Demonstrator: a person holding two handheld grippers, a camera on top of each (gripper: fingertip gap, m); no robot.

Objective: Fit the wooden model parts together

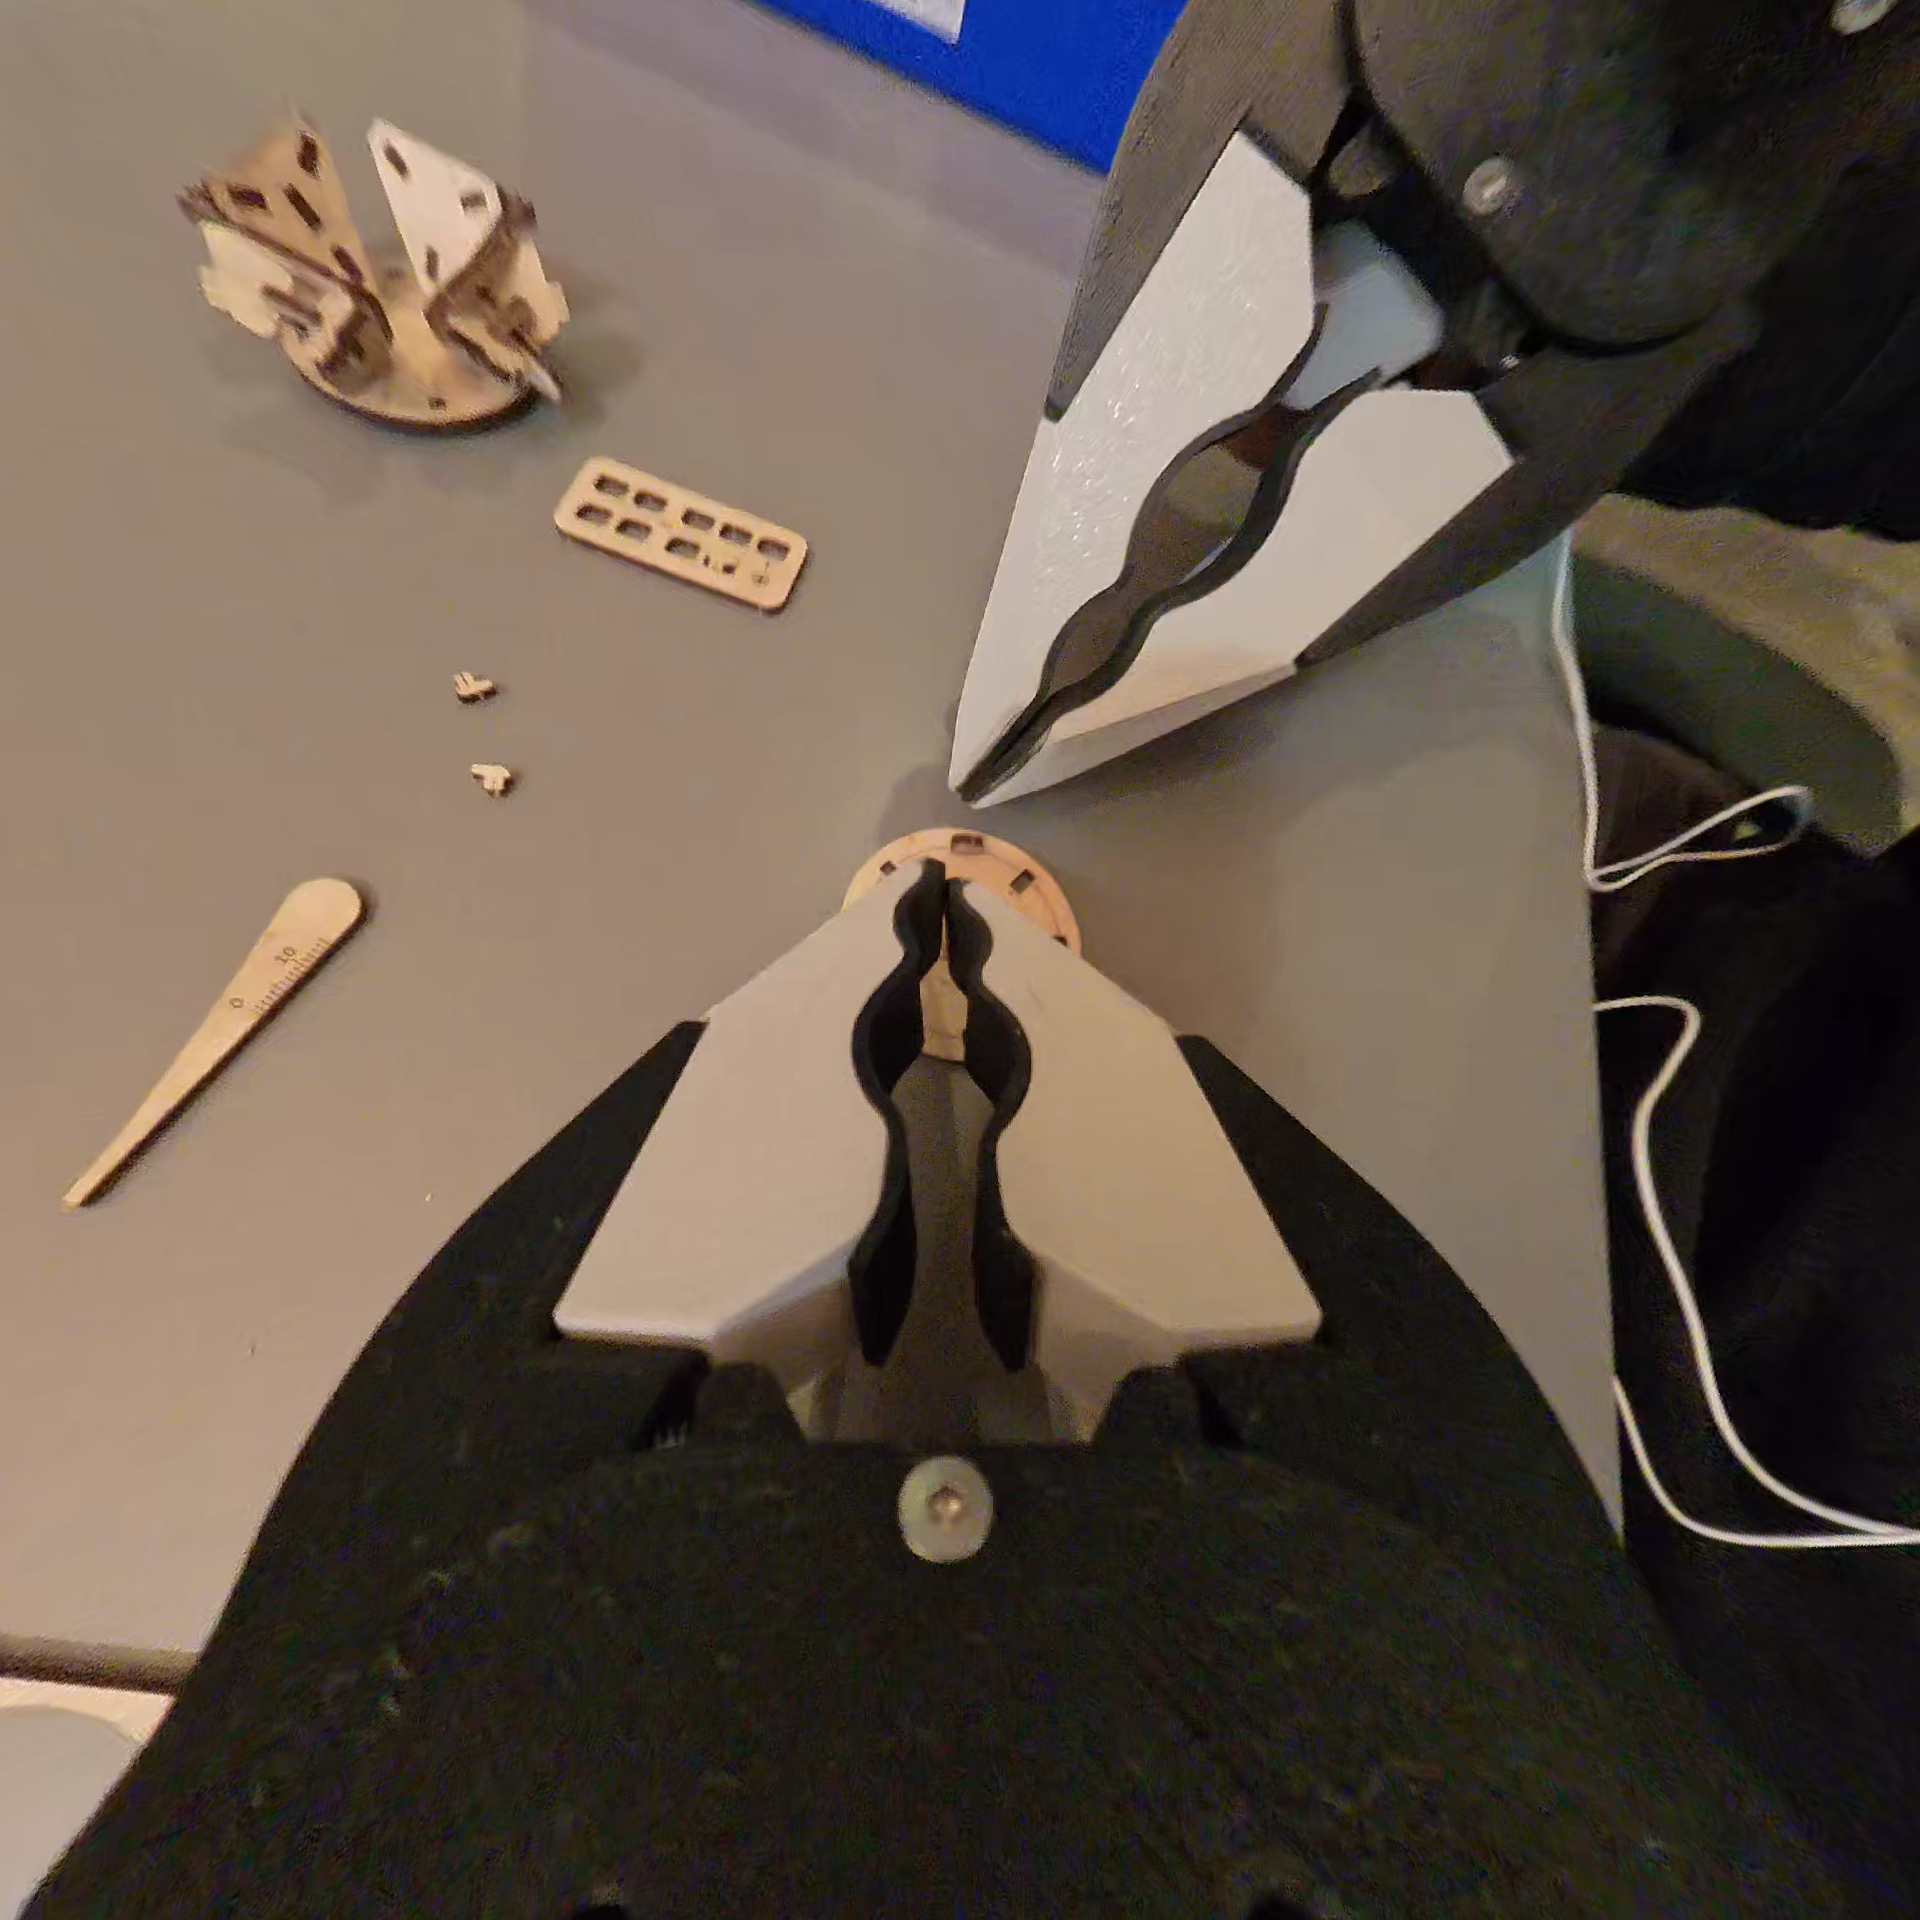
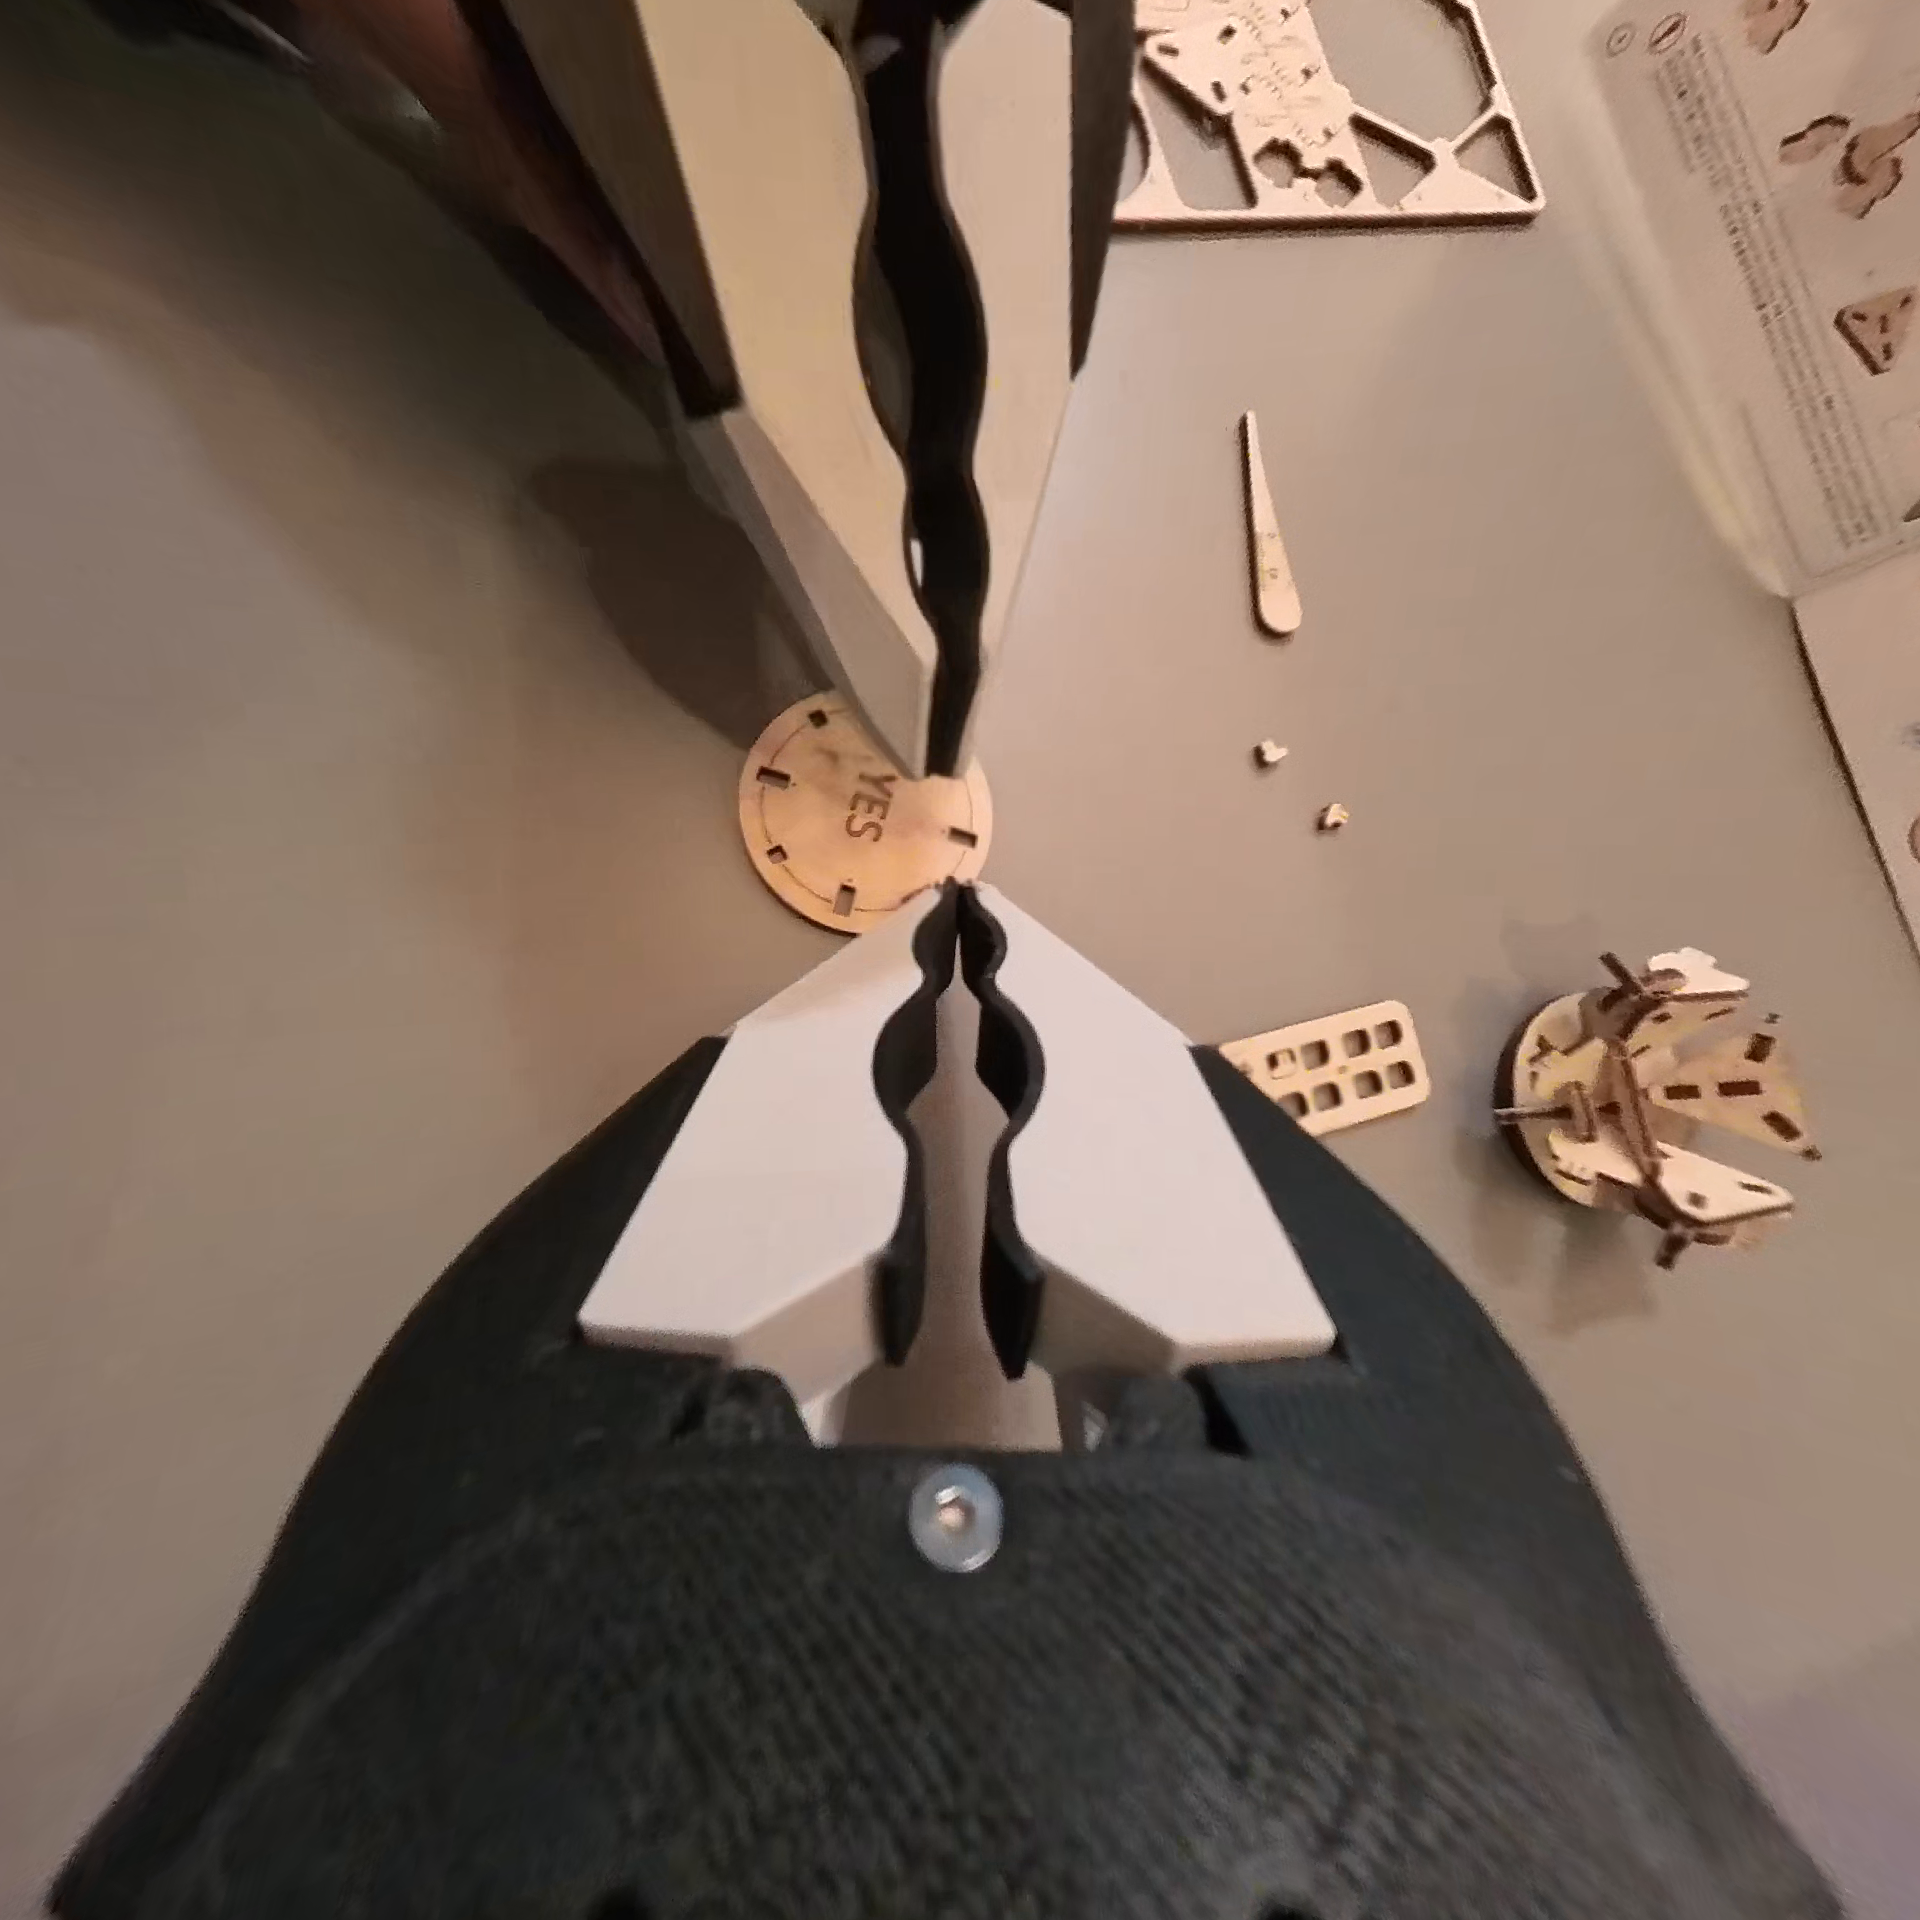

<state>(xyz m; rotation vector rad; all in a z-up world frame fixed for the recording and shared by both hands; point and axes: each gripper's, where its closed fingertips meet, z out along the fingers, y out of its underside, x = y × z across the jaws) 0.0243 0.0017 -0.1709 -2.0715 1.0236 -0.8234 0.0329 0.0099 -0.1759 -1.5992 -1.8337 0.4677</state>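
A round wooden disc (image 2: 831,831) with slots near its rim lies flat on the grey table (image 2: 312,727). My left gripper (image 1: 943,888) is shut, and in the right wrist view (image 2: 940,764) it comes from above with its tips resting on the disc's top. In the left wrist view the disc (image 1: 1023,883) shows only partly beneath the left fingers. My right gripper (image 2: 958,891) is shut with its tips at the disc's near edge. In the left wrist view the right gripper (image 1: 977,792) stands just beyond the disc's far edge.
A half-built wooden model (image 1: 384,281) stands on a round base. A slotted wooden plate (image 1: 681,532), two tiny wooden connectors (image 1: 475,686) and a tapered wooden stick (image 1: 218,1029) lie nearby. A cut-out wooden sheet (image 2: 1330,114) and a paper sheet (image 2: 1766,291) lie farther off. A white cable (image 1: 1662,1143) hangs past the table edge. Only a small space, under 4 cm, lies between the two pairs of fingers. From the right gripper's tips to the slotted wooden plate (image 1: 681,532) is close to 9 cm. Seen from the right wrist view (image 2: 1326,1068) as well.
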